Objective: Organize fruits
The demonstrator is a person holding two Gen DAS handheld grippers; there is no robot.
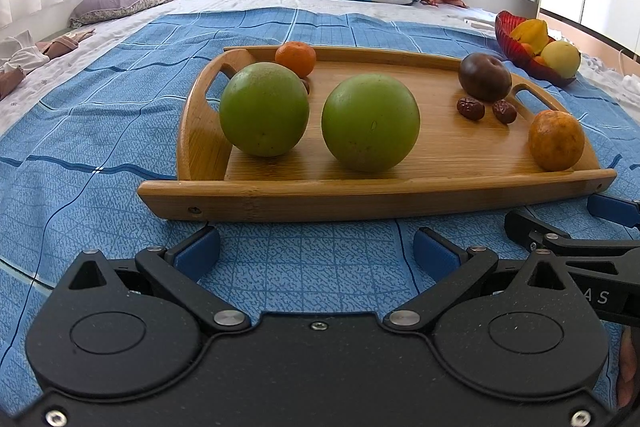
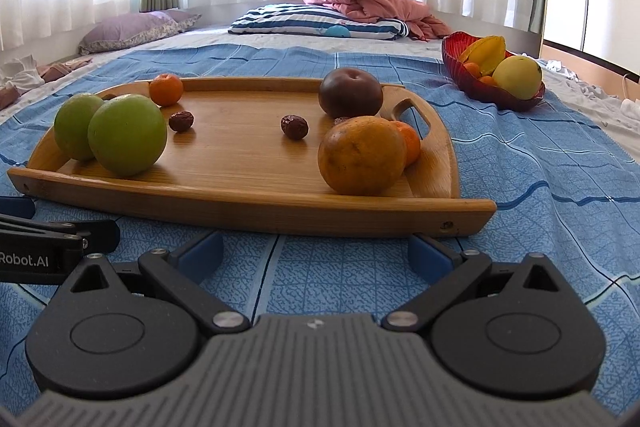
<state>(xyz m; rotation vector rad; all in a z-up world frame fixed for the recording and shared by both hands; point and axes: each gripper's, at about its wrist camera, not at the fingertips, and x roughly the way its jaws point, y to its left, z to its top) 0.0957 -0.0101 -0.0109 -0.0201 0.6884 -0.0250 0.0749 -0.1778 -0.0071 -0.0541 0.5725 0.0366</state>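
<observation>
Both empty, spread wide: left gripper (image 1: 316, 251), right gripper (image 2: 316, 251). Straight ahead of right: orange (image 2: 362, 155), nearest.

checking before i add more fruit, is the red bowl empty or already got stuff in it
Not empty. The red bowl already holds a star fruit, a yellow-green round fruit and small orange fruits; how much room is left cannot be told.

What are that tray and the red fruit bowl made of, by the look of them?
The tray looks like bamboo or a pale wood: fine parallel grain, a smooth satin sheen, cut-out handles and small screw holes in the front rail. The red bowl looks like glass or clear plastic: it is translucent, ribbed and glossy, with light glowing through its rim. Which of the two cannot be told from here.
</observation>
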